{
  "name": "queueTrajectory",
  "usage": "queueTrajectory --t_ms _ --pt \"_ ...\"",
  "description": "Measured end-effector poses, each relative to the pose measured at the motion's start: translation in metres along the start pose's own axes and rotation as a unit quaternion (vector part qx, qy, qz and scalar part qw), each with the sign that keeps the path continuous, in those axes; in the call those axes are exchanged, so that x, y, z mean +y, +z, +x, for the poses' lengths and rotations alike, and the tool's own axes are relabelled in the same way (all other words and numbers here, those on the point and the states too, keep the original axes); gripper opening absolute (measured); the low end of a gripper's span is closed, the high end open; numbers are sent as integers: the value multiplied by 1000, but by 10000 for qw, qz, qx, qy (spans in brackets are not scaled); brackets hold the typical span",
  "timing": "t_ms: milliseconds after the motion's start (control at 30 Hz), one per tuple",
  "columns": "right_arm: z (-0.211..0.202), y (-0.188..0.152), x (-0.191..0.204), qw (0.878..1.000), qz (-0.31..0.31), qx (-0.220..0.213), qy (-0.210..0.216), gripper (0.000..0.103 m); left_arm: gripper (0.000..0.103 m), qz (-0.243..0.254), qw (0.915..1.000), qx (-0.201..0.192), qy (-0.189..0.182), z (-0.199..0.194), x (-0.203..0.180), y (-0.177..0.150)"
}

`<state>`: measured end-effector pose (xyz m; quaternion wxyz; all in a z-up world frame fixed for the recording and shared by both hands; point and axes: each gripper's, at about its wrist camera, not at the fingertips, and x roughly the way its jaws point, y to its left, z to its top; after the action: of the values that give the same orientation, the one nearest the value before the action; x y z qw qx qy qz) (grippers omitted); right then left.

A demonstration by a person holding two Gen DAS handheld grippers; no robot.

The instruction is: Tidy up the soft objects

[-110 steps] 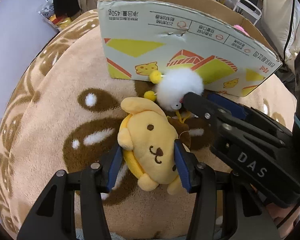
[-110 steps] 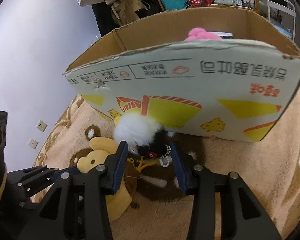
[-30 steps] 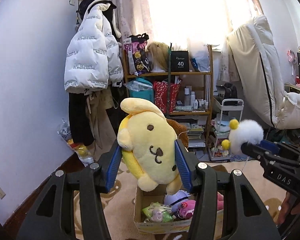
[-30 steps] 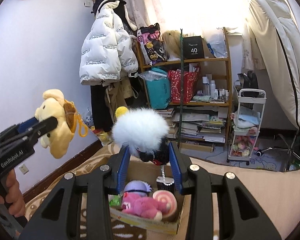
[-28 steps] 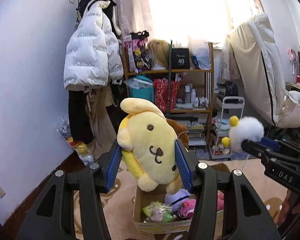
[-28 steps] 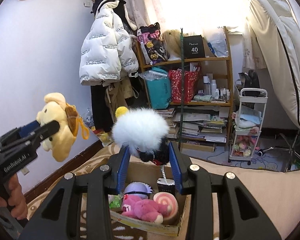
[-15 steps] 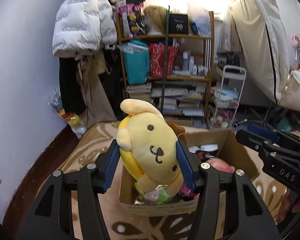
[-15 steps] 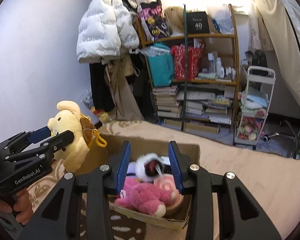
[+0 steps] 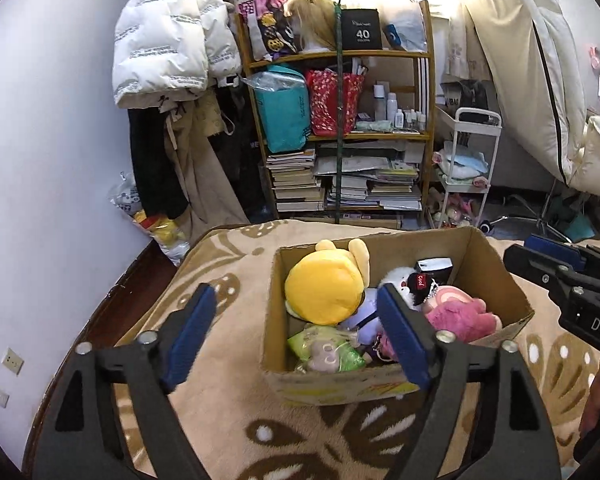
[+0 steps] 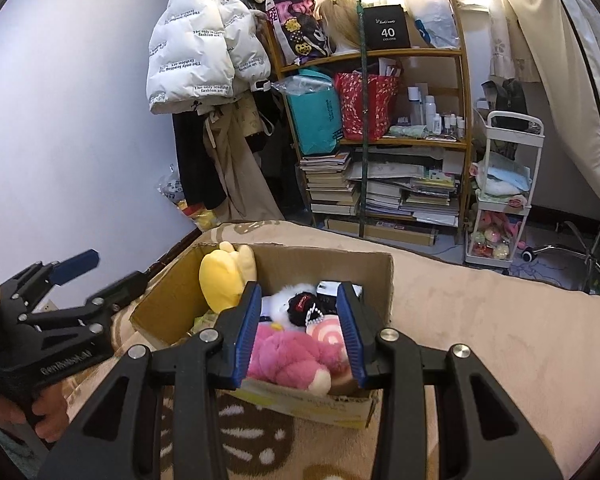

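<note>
Yellow plush dog (image 9: 324, 288) is lying in the cardboard box (image 9: 496, 276) now, face down, its rounded back up and its ears against the far-left corner of the box. Beside it the white fluffy toy (image 9: 396, 280) is sitting deeper in the box, a small black tag on it reading "Cool". A pink plush (image 9: 460, 314) is sprawling along the right side, a pink-and-white swirl toy (image 10: 328, 338) is tucked next to it, and a green pouch toy (image 9: 324, 350) is resting at the near-left corner, with a lilac toy (image 9: 364, 324) wedged in the middle.

The left gripper (image 9: 292, 332) is hanging above the near edge of the box, its jaws spread wide and holding nothing; the blue pads (image 9: 188, 332) are standing well apart, one over the blanket, one over the box. The right gripper (image 10: 298, 328) is hovering over the box too, jaws parted and holding nothing, framing the pink plush and the white fluffy toy from above.

The box is sitting on a beige patterned blanket (image 9: 220, 408). Behind it, a wooden shelf (image 9: 340, 128) is packed with books, bags and bottles, and a white puffer jacket (image 9: 164, 36) is hanging on the wall to the left. A small white cart (image 10: 500, 192) is standing right of the shelf.
</note>
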<state>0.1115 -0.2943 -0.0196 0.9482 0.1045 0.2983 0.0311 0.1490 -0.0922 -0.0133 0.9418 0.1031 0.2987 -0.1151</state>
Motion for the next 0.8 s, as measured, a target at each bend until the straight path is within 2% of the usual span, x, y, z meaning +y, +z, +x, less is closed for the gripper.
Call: queueTrajectory --t_ms 33,100,167,300,433,467,800 --pt "-4 0 1 10000 5 -15 0 47 87 -23 10000 -37 61 -8 3 -1" --pt "-16 0 3 10000 -19 -92 -23 62 90 -47 9998 -110 144 -20 7 -1" --pt "-26 1 8 9998 -80 -165 -37 66 96 -89 9995 -188 218 -35 12 -2" --pt "-50 4 17 9991 -201 -346 -148 88 98 -145 9988 -375 284 -61 22 -3" --pt "-70 2 23 9986 -162 -455 -203 96 102 -199 9976 -530 404 -86 29 -5" --pt "-75 1 24 9986 -146 -474 -203 102 102 -210 9971 -582 444 -93 30 -6" --pt "-135 -4 29 9945 -85 -991 -342 103 102 -255 9930 -1053 480 -155 40 -20"
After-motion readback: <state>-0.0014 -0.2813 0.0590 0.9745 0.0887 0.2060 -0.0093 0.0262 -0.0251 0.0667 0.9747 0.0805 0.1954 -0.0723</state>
